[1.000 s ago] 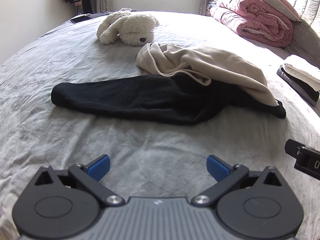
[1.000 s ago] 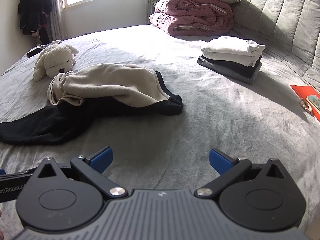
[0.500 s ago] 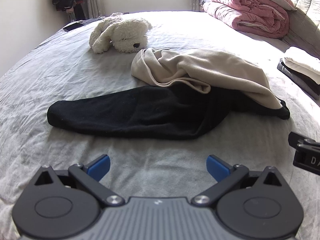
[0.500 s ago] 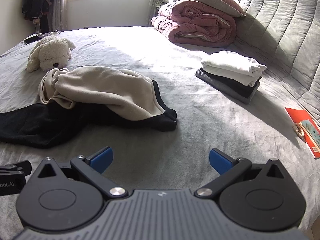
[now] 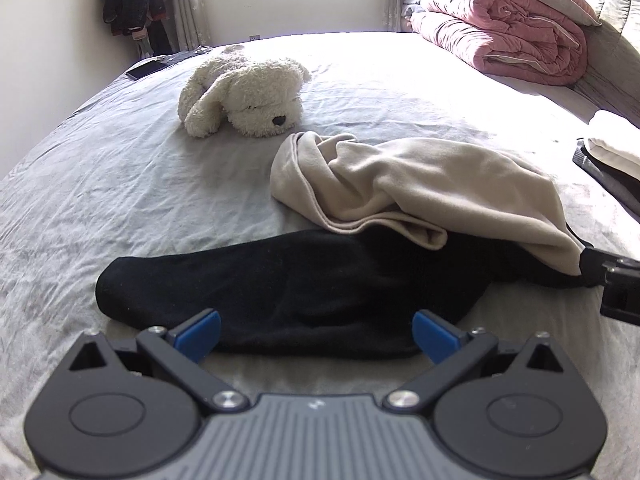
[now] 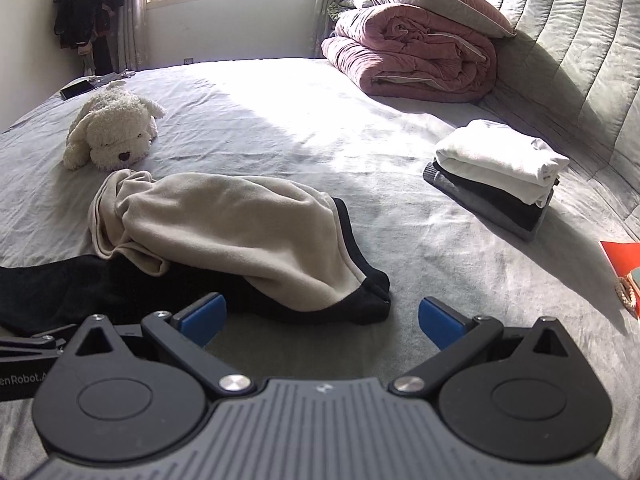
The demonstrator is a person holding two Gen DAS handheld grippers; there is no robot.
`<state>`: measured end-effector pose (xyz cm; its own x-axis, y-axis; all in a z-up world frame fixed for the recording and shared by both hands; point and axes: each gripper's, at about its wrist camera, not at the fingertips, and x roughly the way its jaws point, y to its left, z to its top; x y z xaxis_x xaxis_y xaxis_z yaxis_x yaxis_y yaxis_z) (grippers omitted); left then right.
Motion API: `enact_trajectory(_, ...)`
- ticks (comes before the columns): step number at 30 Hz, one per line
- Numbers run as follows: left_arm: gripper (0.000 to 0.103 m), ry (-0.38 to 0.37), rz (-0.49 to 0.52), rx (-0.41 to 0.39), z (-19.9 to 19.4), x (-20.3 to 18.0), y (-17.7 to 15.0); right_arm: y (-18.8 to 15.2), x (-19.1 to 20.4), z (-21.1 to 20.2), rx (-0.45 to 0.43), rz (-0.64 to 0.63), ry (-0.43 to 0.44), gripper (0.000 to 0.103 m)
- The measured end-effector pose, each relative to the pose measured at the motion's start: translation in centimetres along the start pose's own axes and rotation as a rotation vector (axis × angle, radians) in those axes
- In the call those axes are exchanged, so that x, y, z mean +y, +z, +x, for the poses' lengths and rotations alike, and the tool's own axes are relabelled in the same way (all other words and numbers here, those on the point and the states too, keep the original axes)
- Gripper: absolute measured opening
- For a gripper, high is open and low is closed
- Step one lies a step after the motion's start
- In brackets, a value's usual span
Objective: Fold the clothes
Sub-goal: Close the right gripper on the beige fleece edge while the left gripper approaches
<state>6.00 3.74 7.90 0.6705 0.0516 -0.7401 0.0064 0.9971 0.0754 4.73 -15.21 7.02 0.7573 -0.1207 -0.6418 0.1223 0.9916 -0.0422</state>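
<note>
The left gripper (image 5: 316, 334) is hovering with its jaws spread wide, the black garment (image 5: 288, 280) lying just ahead of it. The right gripper (image 6: 322, 318) is also spread, facing the beige garment (image 6: 224, 220) draped over the black one.

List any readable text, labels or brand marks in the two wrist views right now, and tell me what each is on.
"enRobot.A", cut off at the frame's left edge: white lettering on the side of the left gripper body, seen in the right wrist view.
Small emblem on each gripper's grey ribbed housing: a mark, no readable letters.
Red booklet at the bed's right edge: any print too small to read.
Nothing else legible in either view.
</note>
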Motion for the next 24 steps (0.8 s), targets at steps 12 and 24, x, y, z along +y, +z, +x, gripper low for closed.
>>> enact_trajectory(12,0.102,0.0,-0.037,0.09,6.0,1.9,0.3,1.4,1.5,4.8,0.023,-0.047,0.127,0.103)
enact_trajectory(24,0.103,-0.012,-0.048,0.082,8.1,2.0,-0.1,1.2,1.2,8.5,0.069,-0.045,0.185,0.103)
